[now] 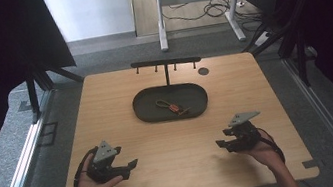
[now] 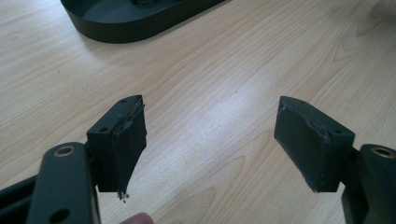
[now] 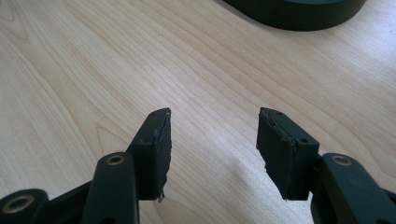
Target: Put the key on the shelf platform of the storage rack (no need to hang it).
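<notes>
A light wooden tabletop [image 1: 121, 110] carried a dark oval tray [image 1: 144, 112] at its centre, toward the far side. Inside the tray lay a small cord-like item [image 1: 170, 106] with a looped dark strand and a reddish-orange piece; its exact nature could not be told. Just behind the tray stood a black T-shaped rack [image 1: 165, 64] — a thin upright post with a crossbar bearing short pegs. A small dark round spot [image 1: 203, 71] sat on the tabletop to the right of the rack.

The left gripper [image 1: 132, 164] was held in the person's left hand [image 1: 90, 186] at the near left of the tabletop, its grey three-cornered plate uppermost and its jaws pointing right toward the middle. In the left gripper view, the left gripper [image 2: 210, 144] had its jaws spread wide, with bare wood between them and nothing held; the dark tray [image 2: 121, 32] appeared at the far upper left, well apart from the jaws, and a fingertip [image 2: 137, 218] showed at the bottom edge.

The right gripper [image 1: 220, 143] was held in the person's right hand [image 1: 265, 151] at the near right, jaws pointing left toward the middle. In the right gripper view, the right gripper [image 3: 212, 149] likewise had its jaws apart — somewhat less widely — over bare wood, empty, with the tray's wall [image 3: 299, 16] at the far upper right.

The two grippers lay well apart from each other, both near of the tray.
</notes>
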Demonstrator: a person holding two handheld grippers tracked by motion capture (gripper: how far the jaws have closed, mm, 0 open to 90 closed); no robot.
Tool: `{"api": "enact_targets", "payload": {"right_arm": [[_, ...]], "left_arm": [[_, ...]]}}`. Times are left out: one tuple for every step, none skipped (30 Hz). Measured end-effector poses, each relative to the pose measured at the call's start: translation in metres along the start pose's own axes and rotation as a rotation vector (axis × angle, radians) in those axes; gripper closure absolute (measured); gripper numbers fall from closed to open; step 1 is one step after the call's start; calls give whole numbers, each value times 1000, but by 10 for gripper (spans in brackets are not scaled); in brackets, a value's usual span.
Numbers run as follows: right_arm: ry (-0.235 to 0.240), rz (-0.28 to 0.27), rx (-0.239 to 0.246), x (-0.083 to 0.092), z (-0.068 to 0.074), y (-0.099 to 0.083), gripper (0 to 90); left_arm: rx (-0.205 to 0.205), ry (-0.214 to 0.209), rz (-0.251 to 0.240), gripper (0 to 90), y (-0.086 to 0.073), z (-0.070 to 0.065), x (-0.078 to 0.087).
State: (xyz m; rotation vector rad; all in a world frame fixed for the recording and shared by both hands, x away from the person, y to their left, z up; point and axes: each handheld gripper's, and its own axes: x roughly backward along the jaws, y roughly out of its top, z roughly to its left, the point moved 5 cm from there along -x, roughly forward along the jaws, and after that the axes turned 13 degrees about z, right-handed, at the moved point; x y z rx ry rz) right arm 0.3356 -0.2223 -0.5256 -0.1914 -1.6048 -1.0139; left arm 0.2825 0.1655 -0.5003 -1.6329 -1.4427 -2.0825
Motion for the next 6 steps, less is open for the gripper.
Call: {"api": "enact_targets", "payload": {"right_arm": [[-2, -4, 1, 0, 0, 0, 450], [-4, -7, 1, 0, 0, 0, 447], [-6, -11, -1, -1, 1, 0, 441], [-7, -6, 0, -1, 1, -1, 433], [-10, -5, 1, -2, 1, -2, 425], [-10, -2, 1, -3, 2, -3, 416]], "left_arm": [[0, 0, 0, 255, 0, 0, 0], [1, 0, 0, 255, 0, 0, 0], [1, 1, 1, 255, 0, 1, -1], [1, 0, 2, 255, 0, 1, -1], [1, 0, 2, 255, 0, 1, -1], [1, 0, 1, 255, 0, 2, 0]]}}
